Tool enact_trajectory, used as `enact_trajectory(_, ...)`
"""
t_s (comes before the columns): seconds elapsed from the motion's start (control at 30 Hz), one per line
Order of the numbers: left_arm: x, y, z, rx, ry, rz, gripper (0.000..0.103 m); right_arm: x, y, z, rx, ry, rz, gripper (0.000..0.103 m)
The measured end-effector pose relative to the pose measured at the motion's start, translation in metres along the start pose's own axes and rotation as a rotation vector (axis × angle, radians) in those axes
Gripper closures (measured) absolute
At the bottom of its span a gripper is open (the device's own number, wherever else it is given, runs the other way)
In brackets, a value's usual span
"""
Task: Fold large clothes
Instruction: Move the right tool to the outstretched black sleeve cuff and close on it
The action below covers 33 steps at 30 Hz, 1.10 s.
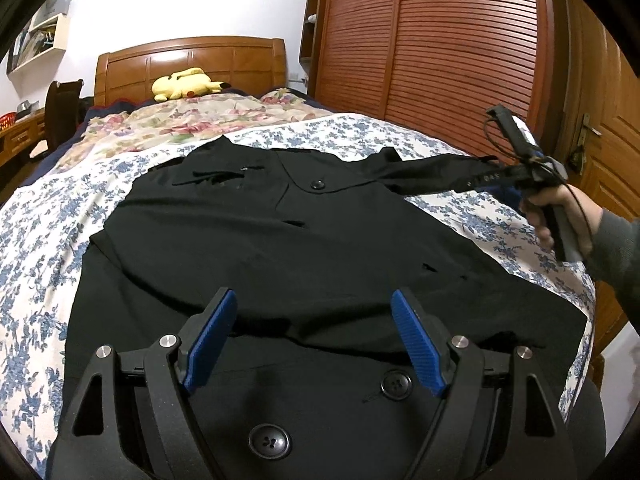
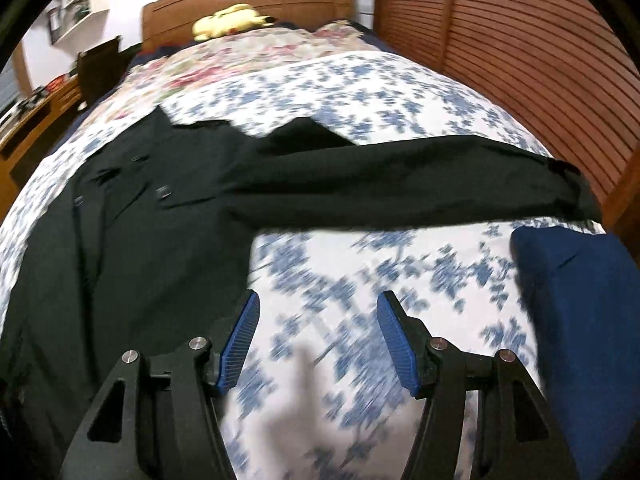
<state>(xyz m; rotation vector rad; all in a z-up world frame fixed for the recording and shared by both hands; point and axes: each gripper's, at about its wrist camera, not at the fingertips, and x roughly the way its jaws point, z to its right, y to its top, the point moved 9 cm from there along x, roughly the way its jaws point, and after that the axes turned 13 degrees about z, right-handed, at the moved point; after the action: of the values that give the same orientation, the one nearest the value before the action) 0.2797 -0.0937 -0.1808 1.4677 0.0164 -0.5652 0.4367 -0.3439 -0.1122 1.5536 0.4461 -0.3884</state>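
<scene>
Bed: blue-flowered white bedspread (image 1: 48, 248) covers the mattress below a wooden headboard (image 1: 192, 60).
Garment: large black buttoned coat (image 1: 256, 232) lies flat across the bedspread, one sleeve (image 2: 400, 176) stretched out sideways.
Left gripper (image 1: 314, 336): blue-padded fingers spread wide over the coat's lower front, gripping nothing.
Right gripper (image 2: 318, 336): fingers spread wide above bare bedspread, near the sleeve, empty.
Toy: yellow plush (image 1: 184, 82) lies at the headboard.
</scene>
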Motion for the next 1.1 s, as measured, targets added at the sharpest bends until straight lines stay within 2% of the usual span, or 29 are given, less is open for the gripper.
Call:
enact_trajectory(0.2,0.001,0.001,-0.002,-0.018,-0.003,-0.003,0.023,0.046,0.012,0.032,0.117,-0.049,-0.017,0.037)
enact_trajectory(0.33,0.002,0.002,-0.002,-0.026,-0.009,-0.007,0.023,0.077,0.009,0.053,0.215,-0.086,-0.069,0.037)
enact_trajectory(0.5,0.003,0.0,-0.003,-0.027,-0.016,-0.017,0.023,0.101,0.018,0.073,0.38,-0.073,-0.044,0.037)
enact_trajectory(0.7,0.004,-0.002,-0.001,-0.018,-0.017,-0.024,0.023,0.119,0.026,0.076,0.374,-0.08,-0.041,0.037)
enact_trajectory(0.73,0.004,-0.002,-0.001,-0.018,-0.016,-0.026,0.023,0.122,0.029,0.076,0.365,-0.077,-0.037,0.046)
enact_trajectory(0.77,0.004,-0.002,-0.001,-0.018,-0.014,-0.028,0.023,0.123,0.03,0.074,0.349,-0.073,-0.037,0.071)
enact_trajectory(0.8,0.004,-0.003,-0.001,-0.019,-0.014,-0.029,0.023,0.119,0.032,0.072,0.329,-0.073,-0.038,0.087)
enact_trajectory(0.83,0.004,-0.003,-0.002,-0.019,-0.014,-0.03,0.023,0.117,0.035,0.069,0.304,-0.074,-0.028,0.095)
enact_trajectory(0.97,0.004,-0.003,-0.002,-0.017,-0.01,-0.028,0.023,0.09,0.058,0.05,0.188,-0.064,0.07,0.1)
enact_trajectory(1.1,0.002,-0.002,0.0,-0.008,-0.007,-0.021,0.023,0.055,0.072,0.007,0.081,0.03,0.126,0.1)
